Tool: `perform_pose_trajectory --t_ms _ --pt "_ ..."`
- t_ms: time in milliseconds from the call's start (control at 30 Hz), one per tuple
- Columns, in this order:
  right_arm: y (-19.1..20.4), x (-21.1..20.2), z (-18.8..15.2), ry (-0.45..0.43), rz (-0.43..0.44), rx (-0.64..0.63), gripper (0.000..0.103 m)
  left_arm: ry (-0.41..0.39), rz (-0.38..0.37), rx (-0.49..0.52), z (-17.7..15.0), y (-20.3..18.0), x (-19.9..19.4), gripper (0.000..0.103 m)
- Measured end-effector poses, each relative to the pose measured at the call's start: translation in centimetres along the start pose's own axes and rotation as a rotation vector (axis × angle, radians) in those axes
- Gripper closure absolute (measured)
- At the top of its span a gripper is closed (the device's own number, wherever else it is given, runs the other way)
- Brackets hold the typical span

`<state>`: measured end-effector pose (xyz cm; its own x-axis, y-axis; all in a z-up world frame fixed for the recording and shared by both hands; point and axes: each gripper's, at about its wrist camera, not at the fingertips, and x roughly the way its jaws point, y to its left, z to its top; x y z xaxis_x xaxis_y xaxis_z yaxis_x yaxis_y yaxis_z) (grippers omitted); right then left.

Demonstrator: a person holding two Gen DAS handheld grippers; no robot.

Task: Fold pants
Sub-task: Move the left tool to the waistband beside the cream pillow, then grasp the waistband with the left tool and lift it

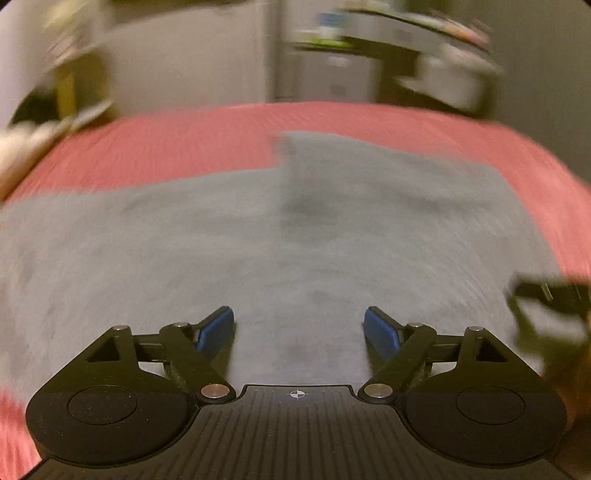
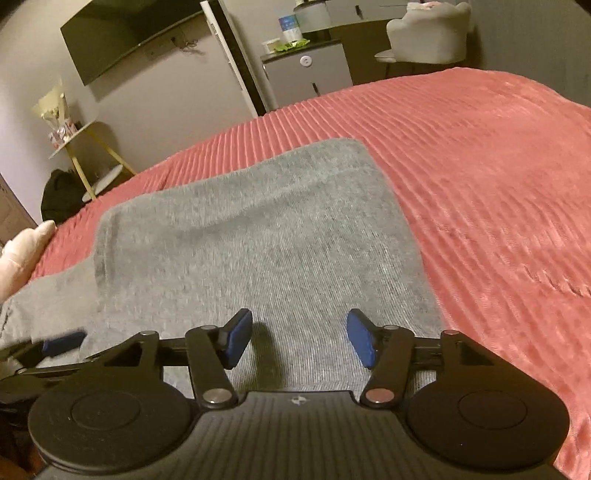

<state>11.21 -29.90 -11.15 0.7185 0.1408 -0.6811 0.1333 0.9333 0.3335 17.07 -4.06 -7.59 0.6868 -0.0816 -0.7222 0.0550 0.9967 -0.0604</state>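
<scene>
Grey pants [image 1: 258,240] lie spread flat on a pink ribbed bedspread [image 1: 184,147]; the left wrist view is blurred. My left gripper [image 1: 299,328] hovers over the cloth, open, nothing between its blue pads. In the right wrist view the grey pants [image 2: 258,229] show a folded layer lying on top, its rounded edge toward the far side. My right gripper [image 2: 300,338] is open above the cloth, with only fabric below it. The left gripper's blue fingertip [image 2: 62,341] shows at the left edge of that view, and the right gripper's black frame [image 1: 546,295] at the right edge of the other.
The bedspread [image 2: 498,184] stretches wide to the right. A pale pillow [image 2: 22,247] lies at the left edge. Beyond the bed stand a small round side table [image 2: 77,140], a wall-mounted TV [image 2: 122,33], a grey cabinet [image 2: 306,74] and a white chair [image 2: 428,33].
</scene>
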Motion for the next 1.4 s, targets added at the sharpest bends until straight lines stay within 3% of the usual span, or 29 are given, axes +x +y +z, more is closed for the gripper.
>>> perform_pose_trajectory --t_ms 200,333,400,500,667,833,933,967,1000,1067,1400 --pt "0.0 -0.3 0.0 0.003 0.026 0.002 0.026 -0.069 0.156 -0.551 0.1 12.7 -2.7 0.017" --pt "-0.1 -0.4 0.0 0.005 0.041 0.015 0.023 -0.152 0.134 -0.853 -2.3 20.8 -5.0 0.017" --pt "-0.3 -0.3 0.1 0.006 0.054 0.030 0.021 -0.256 0.079 -1.017 -4.5 24.2 -6.4 0.017" --pt "-0.7 -0.3 0.1 0.006 0.077 0.050 0.018 -0.336 0.105 -1.174 -7.2 26.9 -7.1 0.016" --pt "-0.6 -0.3 0.0 0.006 0.085 0.058 0.017 -0.274 0.037 -1.188 -9.4 29.5 -5.1 0.019" --pt "-0.7 -0.3 0.0 0.004 0.095 0.070 0.015 -0.336 -0.093 -1.186 -9.4 30.2 -4.6 0.020" --pt "-0.3 0.0 0.0 0.004 0.090 0.053 0.012 -0.325 -0.175 -1.187 -9.0 30.6 -3.4 0.020" --pt "-0.2 0.0 -0.1 0.004 0.089 0.046 0.010 -0.303 -0.153 -1.176 -8.5 30.6 -3.1 0.020" --pt "-0.1 0.0 -0.1 0.003 0.087 0.039 0.009 -0.269 -0.111 -1.166 -8.0 30.6 -2.5 0.027" --pt "0.1 0.0 -0.1 0.002 0.084 0.034 0.009 -0.263 -0.078 -1.171 -7.7 30.7 -2.2 0.027" --pt "0.1 0.5 -0.2 -0.015 0.090 0.038 0.005 -0.305 -0.114 -1.238 -8.9 31.5 -1.7 0.031"
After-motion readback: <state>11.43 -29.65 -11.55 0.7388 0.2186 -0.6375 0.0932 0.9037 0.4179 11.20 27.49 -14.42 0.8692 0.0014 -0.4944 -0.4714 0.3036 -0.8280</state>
